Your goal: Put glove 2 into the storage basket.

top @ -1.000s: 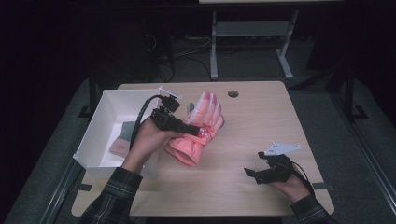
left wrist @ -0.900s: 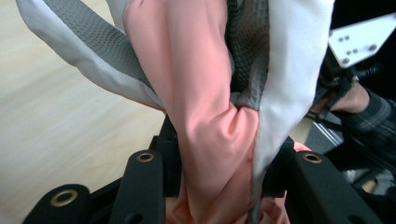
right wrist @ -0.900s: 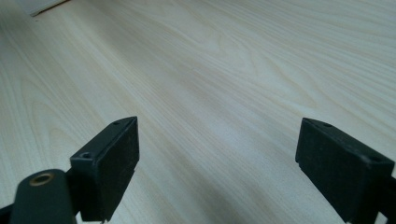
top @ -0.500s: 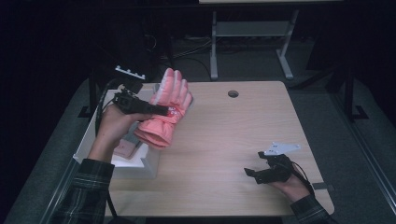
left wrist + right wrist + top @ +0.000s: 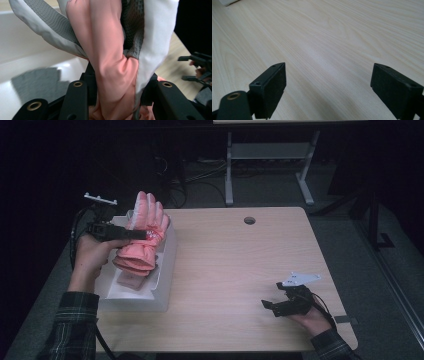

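A padded pink glove (image 5: 142, 237) with grey and white palm panels hangs in the air over the white bin (image 5: 167, 265) at the table's left. My left gripper (image 5: 142, 235) is shut on the glove's middle; in the left gripper view the pink fabric (image 5: 110, 62) bulges up between the two black jaws. Inside the bin, under the glove, lies another pinkish item (image 5: 134, 281). My right gripper (image 5: 270, 307) rests low over the bare wood near the table's front right, open, with nothing between its fingers (image 5: 270, 87).
The wooden table (image 5: 250, 270) has a round cable hole (image 5: 249, 220) at its back edge. A grey pad (image 5: 37, 81) lies on the bin's floor. Behind the table stands a metal frame (image 5: 270, 155) on a dark floor.
My left gripper has carried the pink glove leftward from the table's middle and a little upward, to above the white bin. The right gripper has stayed where it was.
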The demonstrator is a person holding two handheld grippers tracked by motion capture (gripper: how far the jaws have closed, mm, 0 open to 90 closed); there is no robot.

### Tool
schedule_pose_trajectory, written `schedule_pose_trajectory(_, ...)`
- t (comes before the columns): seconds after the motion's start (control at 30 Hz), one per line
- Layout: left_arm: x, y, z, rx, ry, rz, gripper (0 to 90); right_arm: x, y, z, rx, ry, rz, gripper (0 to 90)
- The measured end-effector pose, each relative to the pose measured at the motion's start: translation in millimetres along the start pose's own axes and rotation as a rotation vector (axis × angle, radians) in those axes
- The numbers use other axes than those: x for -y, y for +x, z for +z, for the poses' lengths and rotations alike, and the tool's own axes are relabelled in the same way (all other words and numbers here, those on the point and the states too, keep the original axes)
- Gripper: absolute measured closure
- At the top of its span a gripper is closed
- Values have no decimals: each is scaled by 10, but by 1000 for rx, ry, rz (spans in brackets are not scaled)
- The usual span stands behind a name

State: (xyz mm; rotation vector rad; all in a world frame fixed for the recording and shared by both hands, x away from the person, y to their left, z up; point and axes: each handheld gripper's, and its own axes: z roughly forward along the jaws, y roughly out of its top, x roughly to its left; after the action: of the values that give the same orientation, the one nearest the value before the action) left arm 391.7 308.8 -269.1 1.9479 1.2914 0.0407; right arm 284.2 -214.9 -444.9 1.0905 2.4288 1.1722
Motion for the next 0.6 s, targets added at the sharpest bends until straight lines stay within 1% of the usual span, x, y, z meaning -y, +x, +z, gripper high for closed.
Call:
schedule_pose_trajectory(0.03, 28, 57, 15, -7, -1, -16, 602, 0, -1, 2, 3, 3, 0, 128)
schedule_pose_trajectory(0.1, 73, 127, 51, -20, 5, -34, 602, 0, -1, 3, 1, 3, -1, 128)
schedule_pose_trajectory(0.23, 187, 249, 173, -31, 24, -70, 601, 1, -6, -9, 5, -4, -4, 129)
schedule_pose_trajectory(0.33, 258, 326, 280, -37, 51, -81, 599, 5, -20, -29, 7, -12, -6, 128)
schedule_pose_trajectory(0.47, 359, 464, 467, -62, 87, -108, 597, 30, -57, -49, 7, -22, 13, 126)
schedule_pose_trajectory(0.5, 393, 502, 531, -63, 98, -121, 597, 35, -62, -56, 9, -21, 12, 124)
schedule_pose_trajectory(0.53, 434, 541, 605, -55, 109, -122, 596, 36, -61, -58, 8, -20, 13, 124)
schedule_pose_trajectory(0.57, 434, 541, 605, -55, 109, -122, 595, 36, -61, -58, 8, -20, 13, 124)
schedule_pose_trajectory(0.6, 466, 567, 661, -48, 119, -127, 595, 36, -57, -60, 8, -19, 14, 124)
